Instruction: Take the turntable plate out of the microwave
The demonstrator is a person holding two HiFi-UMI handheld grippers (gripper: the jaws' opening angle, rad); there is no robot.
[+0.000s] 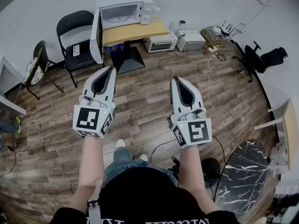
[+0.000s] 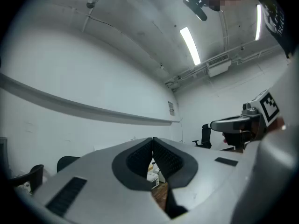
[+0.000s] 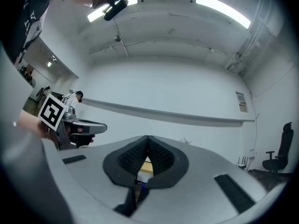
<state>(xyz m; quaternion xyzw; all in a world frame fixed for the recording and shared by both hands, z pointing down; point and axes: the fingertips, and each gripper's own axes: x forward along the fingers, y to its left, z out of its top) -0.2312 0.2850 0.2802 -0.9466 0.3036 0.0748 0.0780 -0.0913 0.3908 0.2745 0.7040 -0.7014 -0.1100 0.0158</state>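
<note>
A white microwave (image 1: 122,13) stands on a wooden table (image 1: 135,31) at the far side of the room, with its door (image 1: 97,36) swung open to the left. A pale round turntable plate (image 1: 117,16) shows faintly inside the cavity. Both grippers are held out over the wooden floor, well short of the table. My left gripper (image 1: 112,69) is shut with nothing in it, its tips meeting in the left gripper view (image 2: 153,139). My right gripper (image 1: 174,79) is likewise shut and empty, its tips together in the right gripper view (image 3: 147,137).
Two black chairs (image 1: 74,36) stand left of the table. Two small white appliances (image 1: 160,42) and a tangle of cables (image 1: 214,34) sit on the floor to the table's right. A black office chair (image 1: 261,57) is at far right, and a marble-patterned round top (image 1: 243,176) at lower right.
</note>
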